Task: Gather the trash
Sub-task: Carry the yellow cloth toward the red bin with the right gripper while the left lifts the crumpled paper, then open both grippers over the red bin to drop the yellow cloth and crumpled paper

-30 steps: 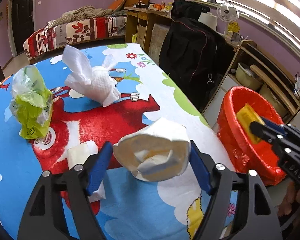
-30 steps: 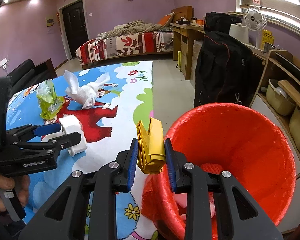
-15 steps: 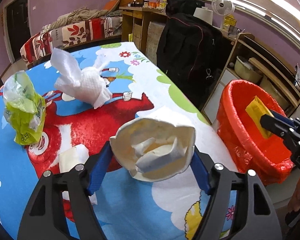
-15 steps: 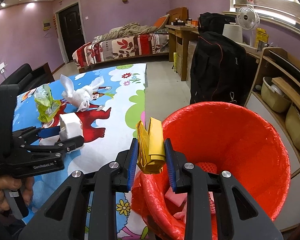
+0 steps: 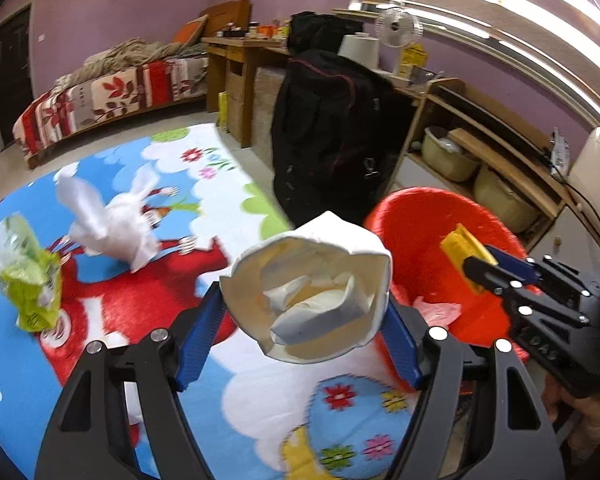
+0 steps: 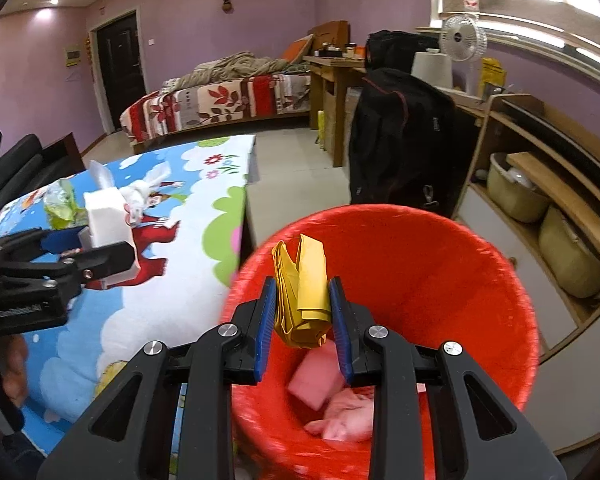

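Bin mouth stood open upward; inside, only pink scraps low at the bottom, so room above them was free. Right tongs, clamped on yellow paper, sat over the near rim and took up that side. Left tongs, gripping a white wad, hung above the desk edge just beside the bin. Floor strip between desk and black bag was bare. Bag and shelves closed off the bin's far side. On the desk, tissue and green wrapper lay well apart with bare cloth between.
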`<action>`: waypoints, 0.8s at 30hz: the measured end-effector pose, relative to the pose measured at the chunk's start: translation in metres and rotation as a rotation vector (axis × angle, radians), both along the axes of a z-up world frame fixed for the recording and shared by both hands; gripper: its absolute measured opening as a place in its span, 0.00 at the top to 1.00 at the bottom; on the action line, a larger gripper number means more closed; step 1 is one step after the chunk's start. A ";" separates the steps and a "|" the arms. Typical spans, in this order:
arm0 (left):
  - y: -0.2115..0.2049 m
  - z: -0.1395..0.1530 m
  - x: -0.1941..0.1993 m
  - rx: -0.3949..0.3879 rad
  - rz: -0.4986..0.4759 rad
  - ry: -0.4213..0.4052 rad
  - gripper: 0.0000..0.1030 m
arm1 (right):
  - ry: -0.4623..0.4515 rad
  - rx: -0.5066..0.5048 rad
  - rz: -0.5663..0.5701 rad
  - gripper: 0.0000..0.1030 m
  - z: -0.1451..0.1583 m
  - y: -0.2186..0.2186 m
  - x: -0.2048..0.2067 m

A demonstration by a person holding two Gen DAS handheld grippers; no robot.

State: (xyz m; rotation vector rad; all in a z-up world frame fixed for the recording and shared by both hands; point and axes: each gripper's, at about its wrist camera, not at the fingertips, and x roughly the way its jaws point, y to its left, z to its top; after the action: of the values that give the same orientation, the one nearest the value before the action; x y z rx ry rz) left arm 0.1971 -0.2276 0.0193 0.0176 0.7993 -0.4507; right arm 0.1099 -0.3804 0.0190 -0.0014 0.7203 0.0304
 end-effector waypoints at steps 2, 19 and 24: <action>-0.012 0.004 -0.001 -0.005 -0.027 -0.005 0.30 | -0.002 0.002 -0.015 0.74 0.001 -0.007 -0.001; -0.088 0.015 -0.006 -0.035 -0.195 0.003 0.30 | -0.020 0.044 -0.135 0.74 0.009 -0.081 -0.014; -0.097 0.015 -0.006 -0.045 -0.215 0.012 0.30 | -0.021 0.048 -0.146 0.74 0.010 -0.089 -0.014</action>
State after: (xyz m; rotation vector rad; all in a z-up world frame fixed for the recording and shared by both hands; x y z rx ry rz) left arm 0.1912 -0.3244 0.0338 0.0592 0.8024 -0.6730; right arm 0.0956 -0.4699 0.0290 0.0966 0.6972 -0.0914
